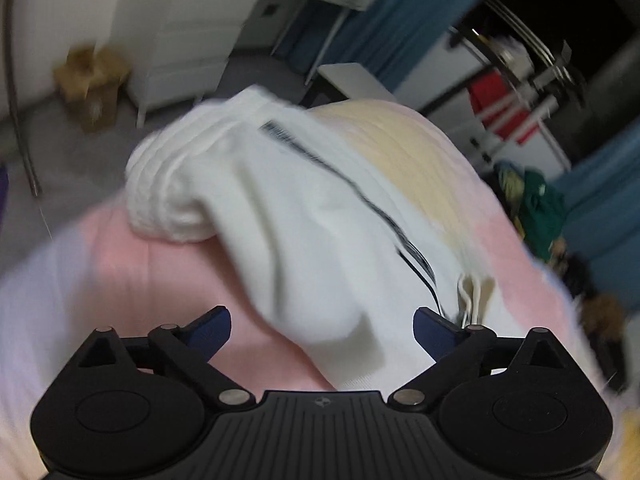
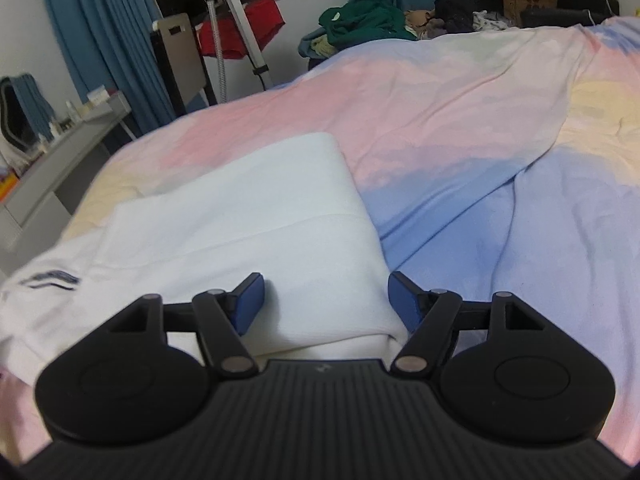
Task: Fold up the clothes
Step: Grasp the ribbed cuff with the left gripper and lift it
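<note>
Surface: bedspread [image 2: 460, 128], pastel pink, blue and yellow, rumpled.
Garment: white garment [image 2: 248, 216] partly folded on the bed; ribbed cuff [image 1: 160, 184] bunched up in the left view.
Risk: I judge the cuff could flop and undo the fold — left view is blurred, so aim is poor.
Left gripper [image 1: 322, 330]: jaws spread wide over cloth, holding nothing.
Right gripper [image 2: 326, 300]: jaws spread, straddling the folded edge — contact unclear.

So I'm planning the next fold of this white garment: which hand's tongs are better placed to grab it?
Probably right. The right tongs are open, straddling the white garment at its near folded edge. The left tongs, also open, show a blurred view, suggesting motion.
</note>
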{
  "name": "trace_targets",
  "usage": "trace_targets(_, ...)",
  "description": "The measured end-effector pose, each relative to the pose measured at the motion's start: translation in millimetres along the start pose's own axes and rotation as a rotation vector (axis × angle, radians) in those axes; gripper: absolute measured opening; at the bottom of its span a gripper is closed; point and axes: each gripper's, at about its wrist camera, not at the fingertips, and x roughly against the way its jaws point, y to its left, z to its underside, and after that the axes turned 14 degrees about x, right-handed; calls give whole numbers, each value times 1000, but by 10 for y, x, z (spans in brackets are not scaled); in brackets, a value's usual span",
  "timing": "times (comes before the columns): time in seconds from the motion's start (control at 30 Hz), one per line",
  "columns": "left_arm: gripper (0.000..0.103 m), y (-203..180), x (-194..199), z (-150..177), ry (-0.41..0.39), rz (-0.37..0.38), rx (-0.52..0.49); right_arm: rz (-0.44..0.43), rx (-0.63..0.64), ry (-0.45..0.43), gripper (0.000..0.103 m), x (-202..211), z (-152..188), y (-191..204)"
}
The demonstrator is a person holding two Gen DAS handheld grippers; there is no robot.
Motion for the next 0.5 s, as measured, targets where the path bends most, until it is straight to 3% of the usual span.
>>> trace_targets(0.17, 97, 287, -341, -259, 13, 86, 266, -47, 6, -40, 71, 179, -29, 53)
trace_targets(0.3, 95, 192, -428, -439, -149, 64, 254, -64, 109, -67, 71, 229, -51, 255)
trace_targets(0.4, 89, 244, -537, -519, -195, 50, 295, -98, 193, -84, 70, 206, -49, 454)
trace_targets(0.5, 77, 368, -571, -606, -213, 53, 341, -127, 263, -85, 70, 161, -12, 626)
